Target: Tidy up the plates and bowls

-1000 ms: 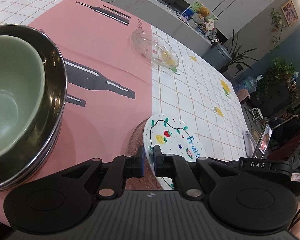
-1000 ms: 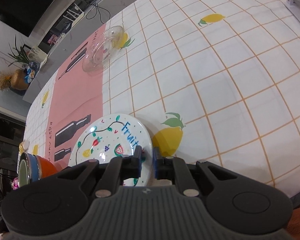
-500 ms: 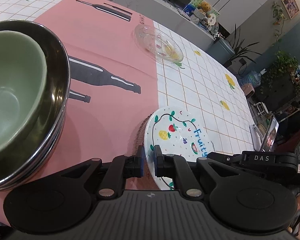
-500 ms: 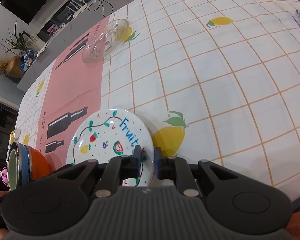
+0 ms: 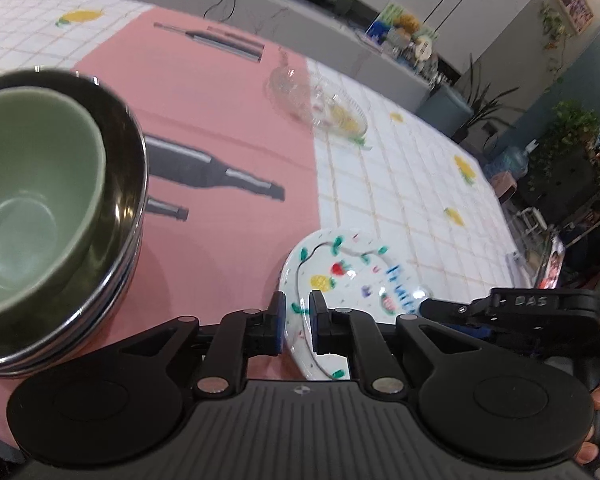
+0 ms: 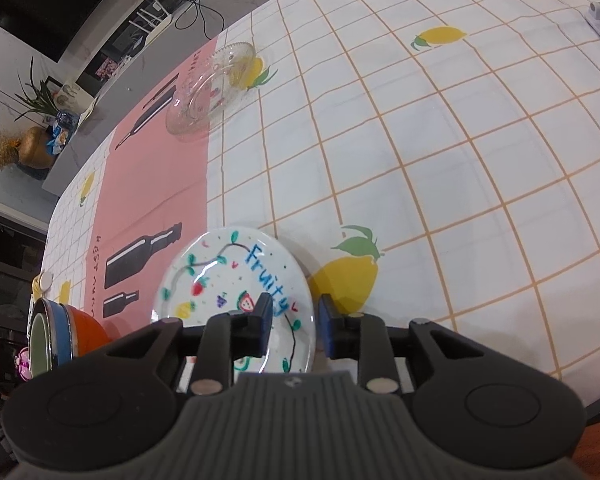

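A white plate painted with fruit and the word "Fruity" (image 5: pixel 352 276) (image 6: pixel 228 284) is held tilted over the table's near edge. My left gripper (image 5: pixel 297 320) is shut on its left rim. My right gripper (image 6: pixel 292 322) has its jaws apart around the plate's right rim, not pinching it; it shows as a black arm in the left wrist view (image 5: pixel 512 308). A green bowl (image 5: pixel 28 208) sits nested in a stack of steel bowls (image 5: pixel 128 184) at the left. A clear glass plate (image 5: pixel 320 100) (image 6: pixel 208 88) lies far across the table.
The table wears a cloth with a pink wine-bottle panel (image 5: pixel 220 128) and white lemon-print squares (image 6: pixel 440 140). The bowl stack shows orange and blue from the side (image 6: pixel 60 328). A grey counter with plants and clutter runs along the far edge (image 5: pixel 380 52).
My right gripper has opened its jaws around the plate rim. The plate has lifted and tilted in my left gripper, and the pink glass dish under it is out of sight.
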Demonstrator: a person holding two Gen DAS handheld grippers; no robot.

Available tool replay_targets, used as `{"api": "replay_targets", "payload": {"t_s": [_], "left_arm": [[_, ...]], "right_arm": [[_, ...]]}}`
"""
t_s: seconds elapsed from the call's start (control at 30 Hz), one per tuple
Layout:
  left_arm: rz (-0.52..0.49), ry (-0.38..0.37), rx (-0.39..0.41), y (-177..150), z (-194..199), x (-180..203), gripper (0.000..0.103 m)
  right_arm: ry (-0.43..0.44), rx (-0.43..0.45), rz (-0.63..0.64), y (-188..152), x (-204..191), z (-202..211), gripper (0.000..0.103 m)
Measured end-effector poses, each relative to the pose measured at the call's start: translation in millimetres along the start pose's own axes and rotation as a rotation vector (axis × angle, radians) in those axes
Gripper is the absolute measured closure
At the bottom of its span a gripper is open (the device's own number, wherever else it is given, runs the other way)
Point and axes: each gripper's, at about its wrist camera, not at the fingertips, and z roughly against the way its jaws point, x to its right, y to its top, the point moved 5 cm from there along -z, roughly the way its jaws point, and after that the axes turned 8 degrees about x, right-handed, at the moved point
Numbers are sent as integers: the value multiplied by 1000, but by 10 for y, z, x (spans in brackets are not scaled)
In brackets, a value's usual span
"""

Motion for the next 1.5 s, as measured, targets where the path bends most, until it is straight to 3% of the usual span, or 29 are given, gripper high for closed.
{"api": "replay_targets", "payload": {"t_s": [0.1,0.2,0.37,0.5,0.6,0.97,1.13,1.2,1.33,1.5], "left_arm": [[-35,17,30,26,52,57,88],[-51,53,36,17,47,57,72],[15,72,-5,-50,-36,-38,63],[44,54,-28,-80,-68,-70,65],[48,33,-44,-98,-89,-46,80],[1,64,-38,-88,-93,7,81],[-91,125,22,-47,5,133,81],[-126,125,39,-1,49,200,81],[-146,88,60,129,96,322,81],[-131,99,89,382,70,413,81]], "right_arm": [[-5,5,-9,5,11,2,75],[-15,14,-16,11,29,11,75],[-3,19,-25,8,25,21,82],[-10,23,-18,3,15,17,86],[-24,25,5,-6,-2,15,89],[-31,3,47,-52,-18,23,90],[-39,52,67,-22,-56,98,85],[-40,74,93,-10,-96,124,76],[-62,128,145,71,-159,151,73],[-48,194,150,256,-191,176,71]]}}
